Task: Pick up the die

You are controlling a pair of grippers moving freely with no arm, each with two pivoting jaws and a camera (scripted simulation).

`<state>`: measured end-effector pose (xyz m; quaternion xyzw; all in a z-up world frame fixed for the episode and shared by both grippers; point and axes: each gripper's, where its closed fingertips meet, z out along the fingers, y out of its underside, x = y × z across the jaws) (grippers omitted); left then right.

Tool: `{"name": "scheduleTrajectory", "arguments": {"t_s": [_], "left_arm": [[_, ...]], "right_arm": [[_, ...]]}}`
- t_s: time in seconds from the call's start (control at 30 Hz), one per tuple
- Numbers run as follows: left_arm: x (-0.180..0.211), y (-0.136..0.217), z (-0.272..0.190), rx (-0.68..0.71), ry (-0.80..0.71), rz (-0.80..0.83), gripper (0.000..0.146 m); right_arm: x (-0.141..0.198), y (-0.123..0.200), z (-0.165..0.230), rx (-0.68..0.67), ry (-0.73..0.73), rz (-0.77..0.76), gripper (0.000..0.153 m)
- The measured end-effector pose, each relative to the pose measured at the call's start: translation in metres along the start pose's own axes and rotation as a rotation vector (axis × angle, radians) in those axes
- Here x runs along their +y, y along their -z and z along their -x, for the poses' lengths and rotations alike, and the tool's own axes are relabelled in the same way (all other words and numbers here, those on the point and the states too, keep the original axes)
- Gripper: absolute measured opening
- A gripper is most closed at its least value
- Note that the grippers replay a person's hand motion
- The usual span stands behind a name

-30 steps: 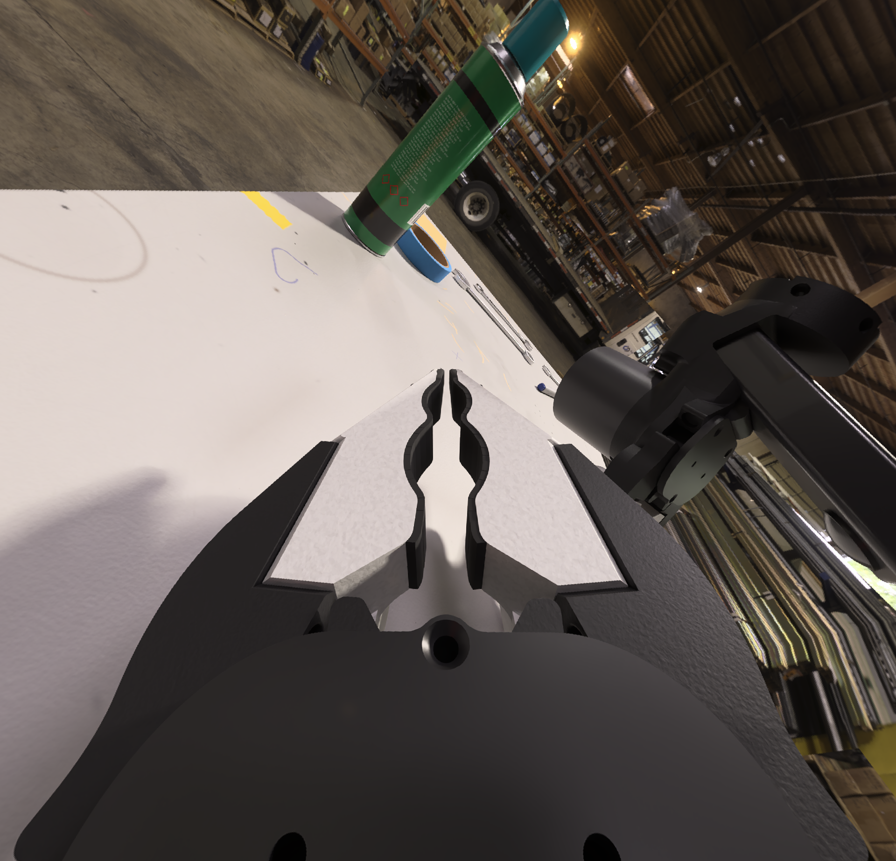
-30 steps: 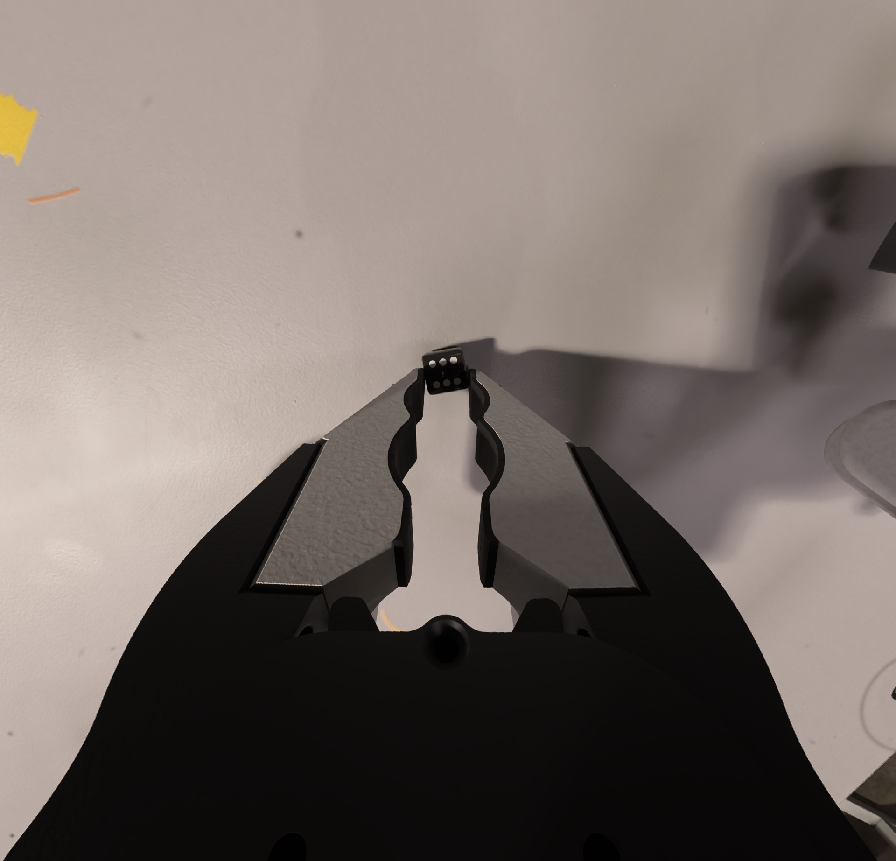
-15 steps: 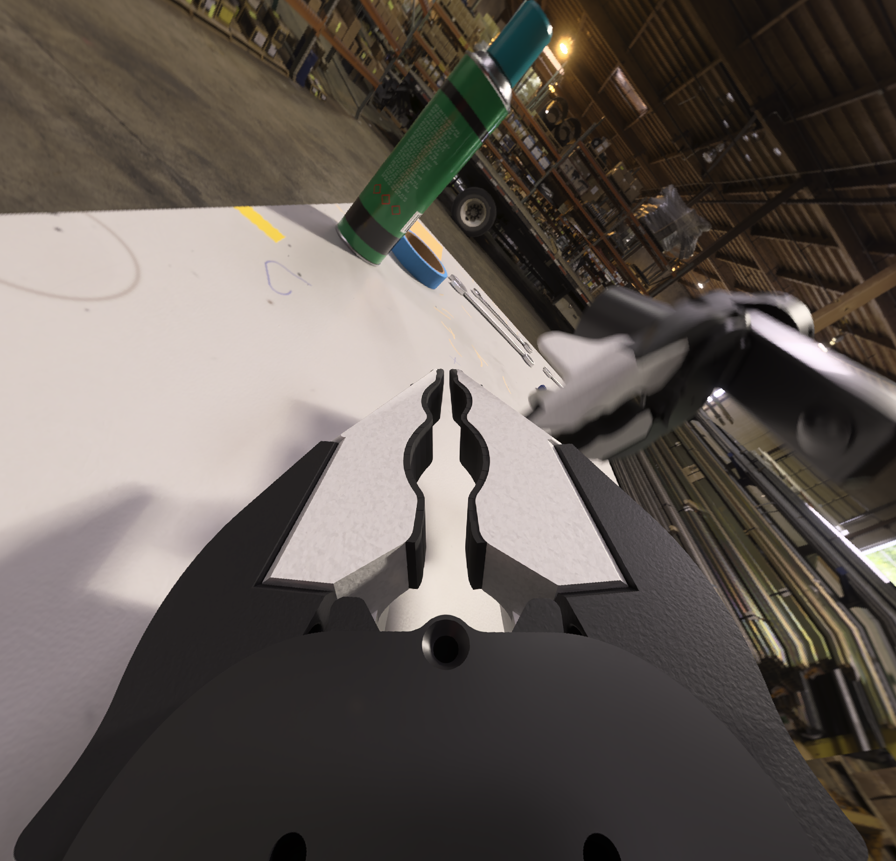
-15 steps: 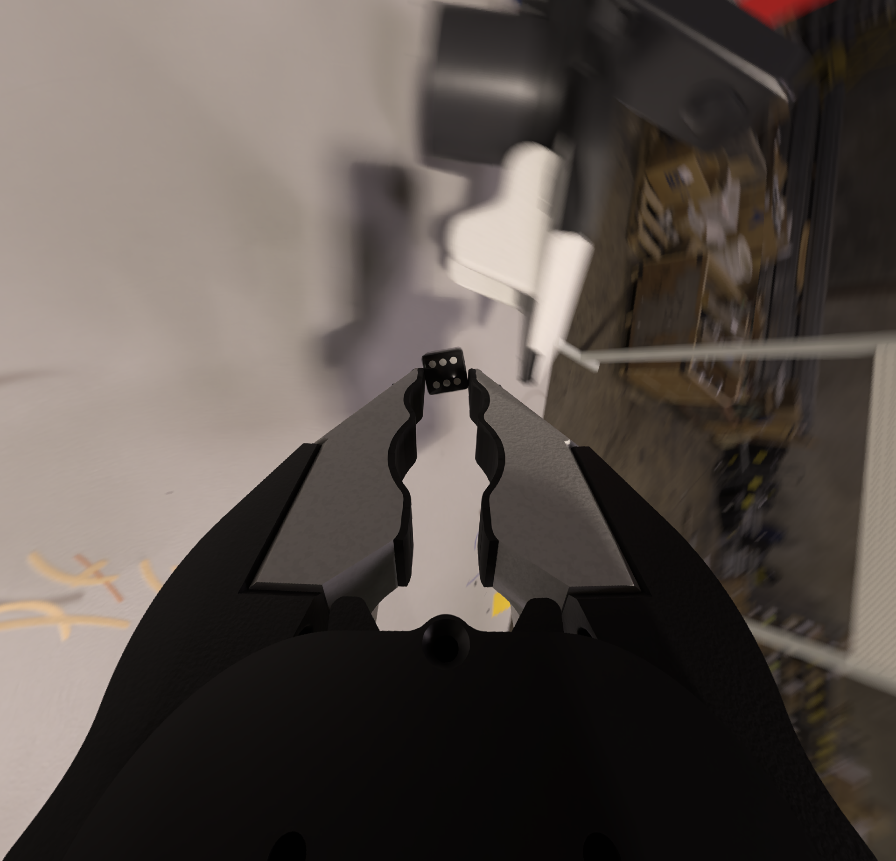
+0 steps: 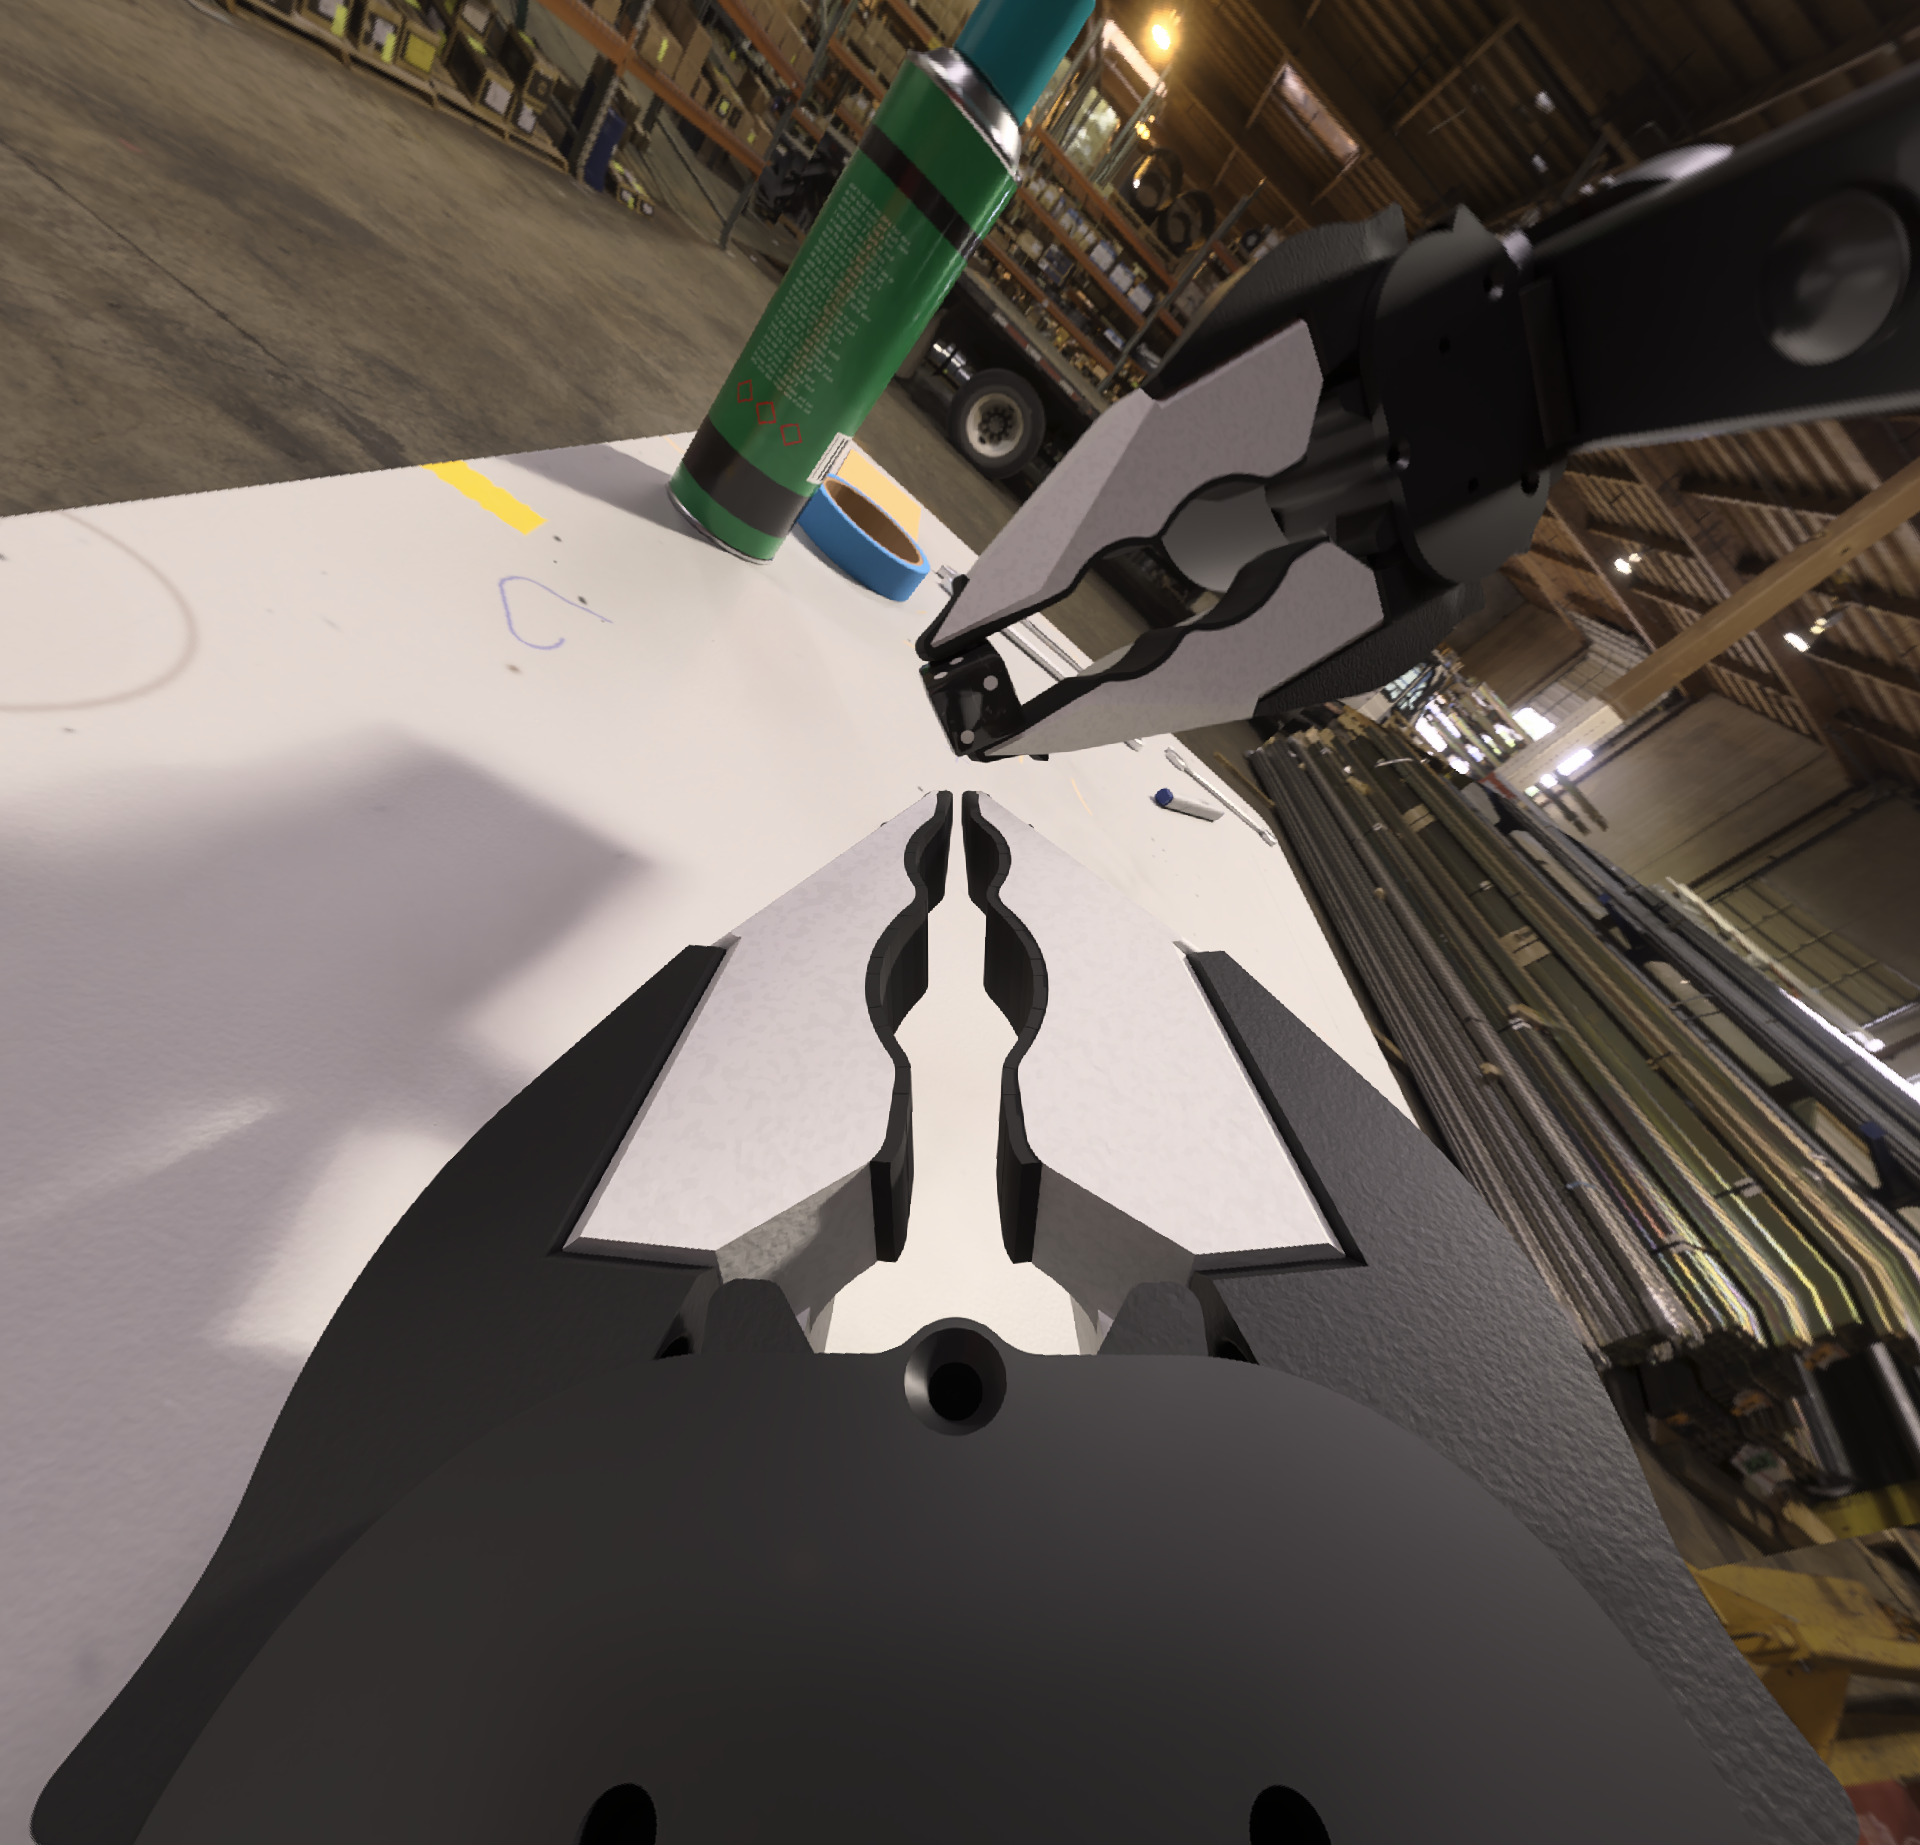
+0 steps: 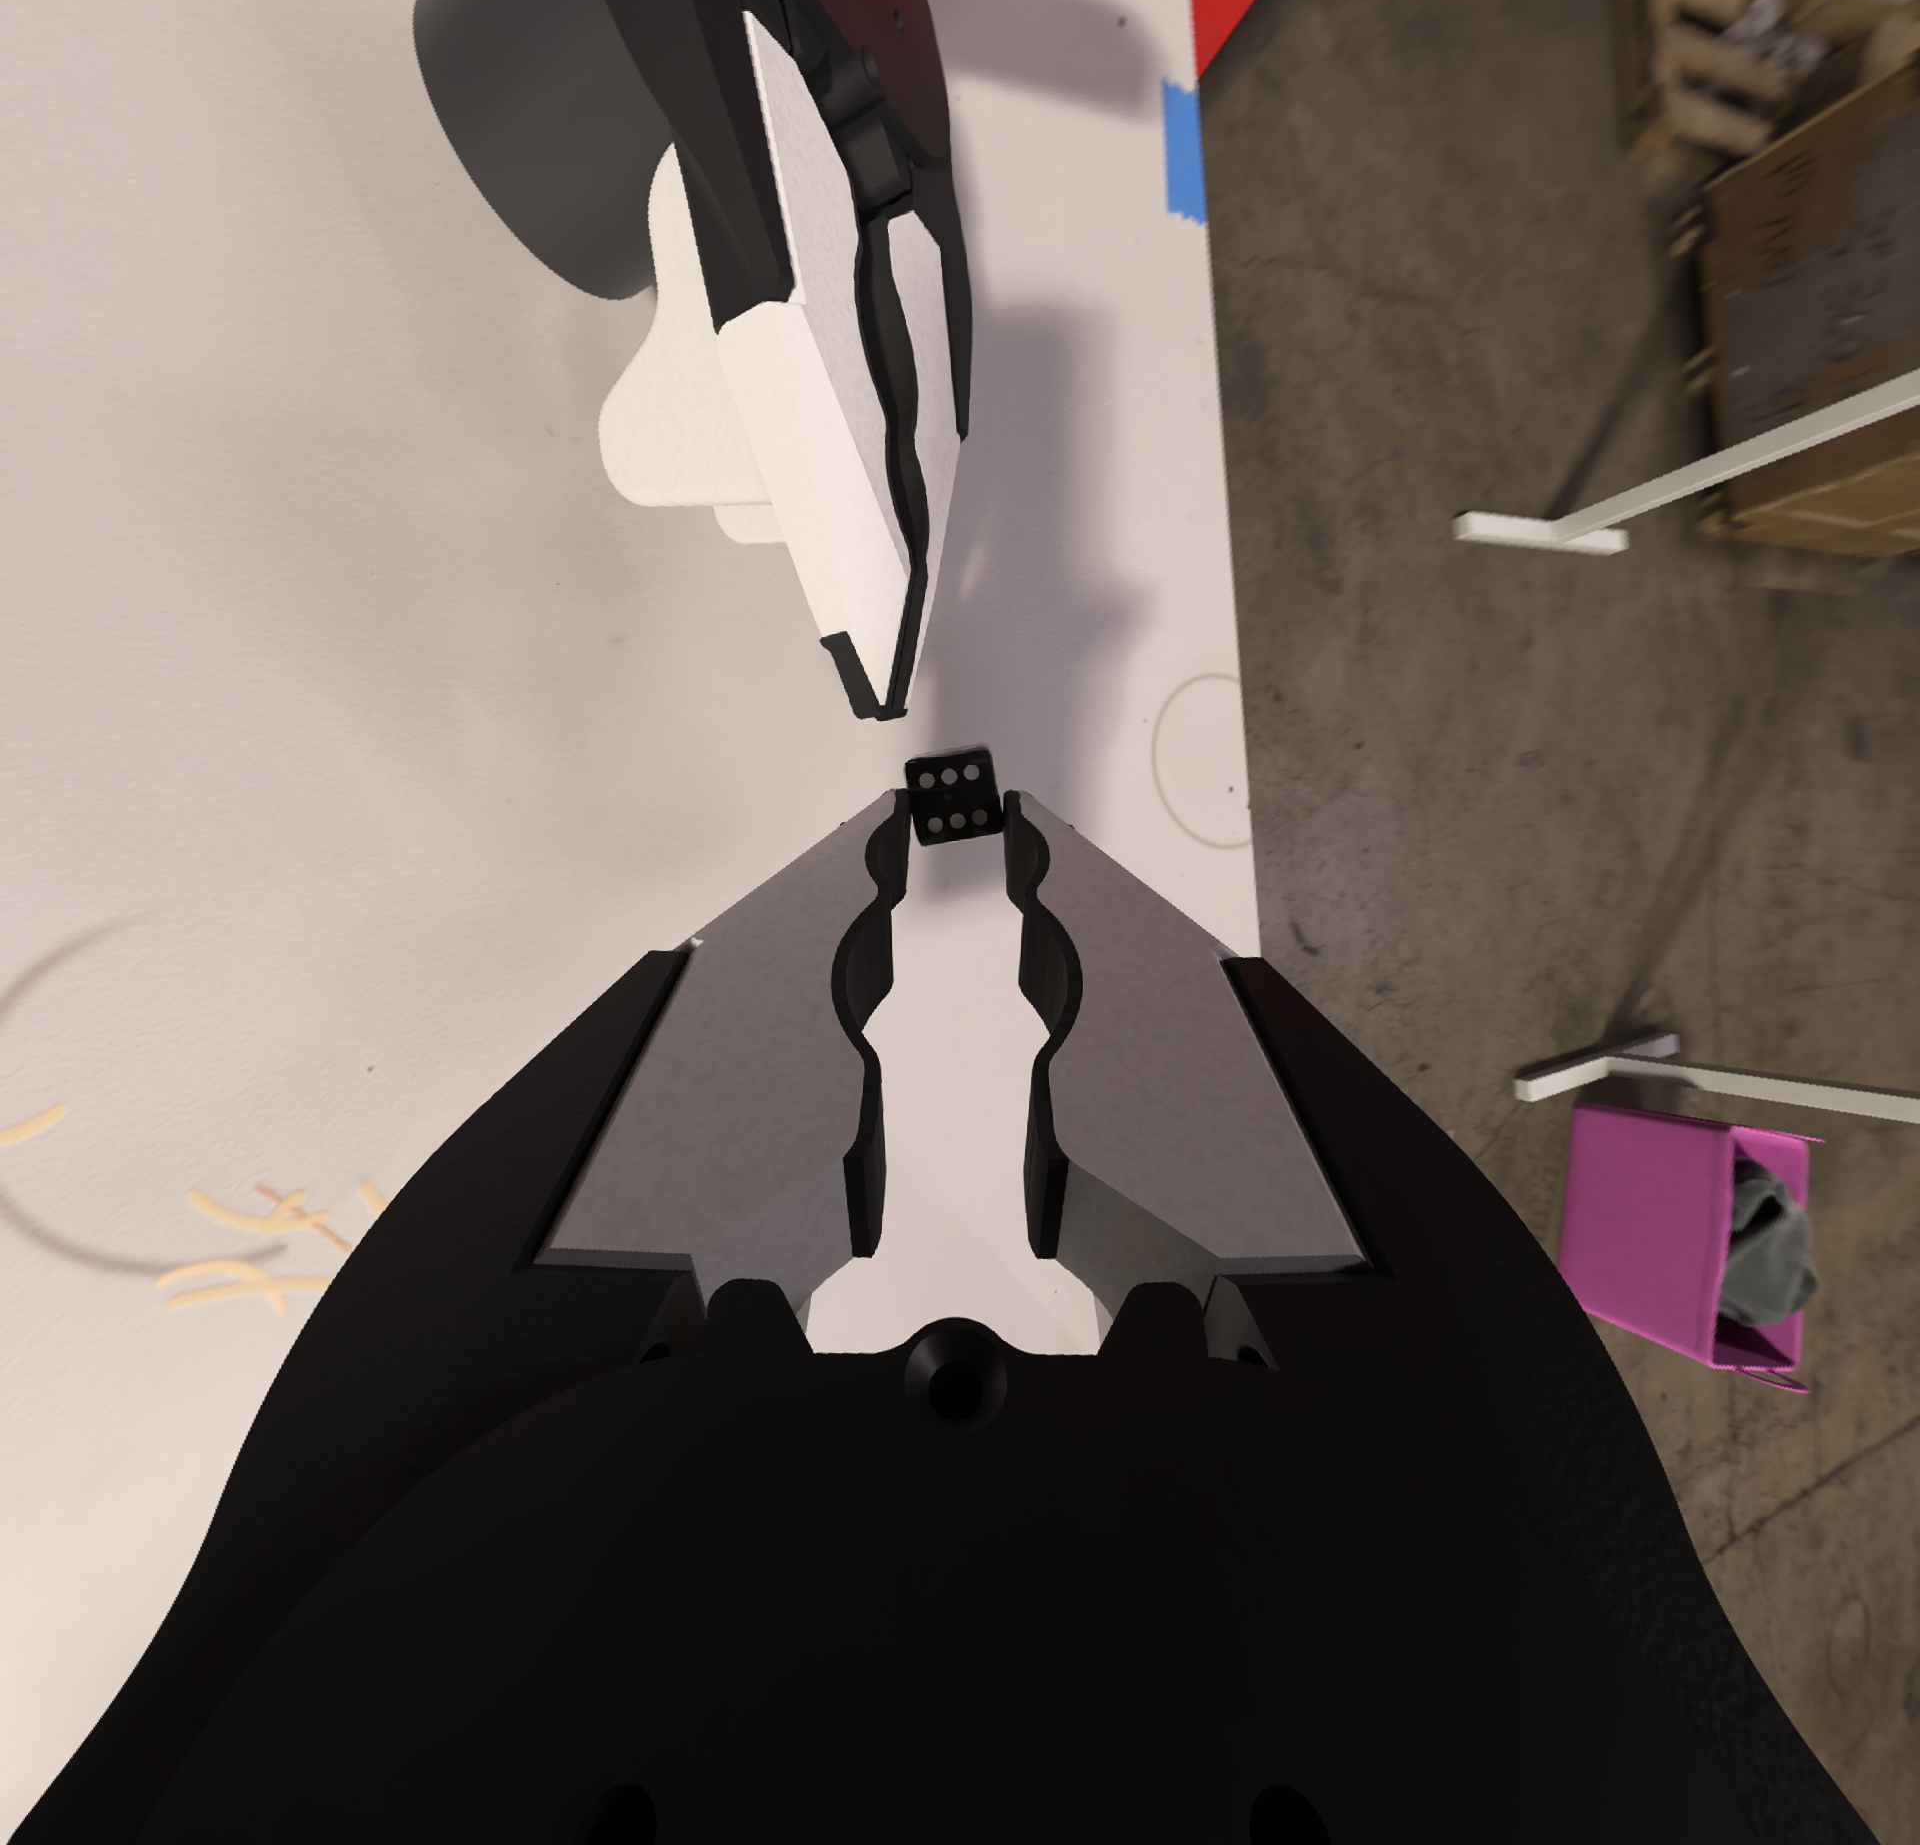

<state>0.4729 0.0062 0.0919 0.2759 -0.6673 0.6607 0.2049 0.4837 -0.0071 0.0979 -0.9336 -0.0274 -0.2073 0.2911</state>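
Observation:
The die (image 6: 953,799) is a small black cube with white pips. My right gripper (image 6: 955,808) is shut on it at the fingertips and holds it in the air above the white table (image 6: 312,548). In the left wrist view the die (image 5: 968,699) shows pinched in the right gripper (image 5: 971,699), just beyond and a little right of my left gripper (image 5: 956,798). My left gripper is shut and empty, tips nearly touching. In the right wrist view the left gripper (image 6: 883,709) points tip to tip at the die, a short gap away.
A green spray can (image 5: 862,289) with a teal cap stands at the table's far side, a blue tape roll (image 5: 868,538) beside it. A small tool and marker (image 5: 1184,803) lie near the right edge. A magenta box (image 6: 1688,1250) sits on the floor beyond the table edge (image 6: 1236,756).
The right gripper has lifted the die off the table and swung round to face the left gripper. The left gripper has stayed shut and tilted slightly.

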Motion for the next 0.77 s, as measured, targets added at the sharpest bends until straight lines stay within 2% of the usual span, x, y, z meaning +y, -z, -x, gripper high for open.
{"name": "scheduleTrajectory", "arguments": {"t_s": [0.2, 0.4, 0.6, 0.7, 0.77], "left_arm": [[-0.005, 0.004, -0.002, 0.038, 0.025, -0.028, 0.002], [-0.006, 0.005, -0.009, 0.085, 0.005, -0.029, 0.002], [0.007, 0.003, -0.026, 0.115, -0.212, 0.067, 0.002], [0.012, 0.0, -0.03, 0.073, -0.315, 0.1, 0.002], [0.012, -0.001, -0.033, 0.075, -0.332, 0.093, 0.003]], "right_arm": [[-0.007, -0.002, -0.002, -0.178, 0.012, 0.077, 0.018], [-0.01, 0.001, 0.004, -0.397, -0.097, 0.05, 0.018], [-0.011, 0.011, 0.03, -0.749, -0.263, -0.01, 0.018], [-0.007, 0.013, 0.037, -0.796, -0.289, 0.002, 0.018], [-0.007, 0.016, 0.039, -0.801, -0.303, -0.009, 0.018]]}}
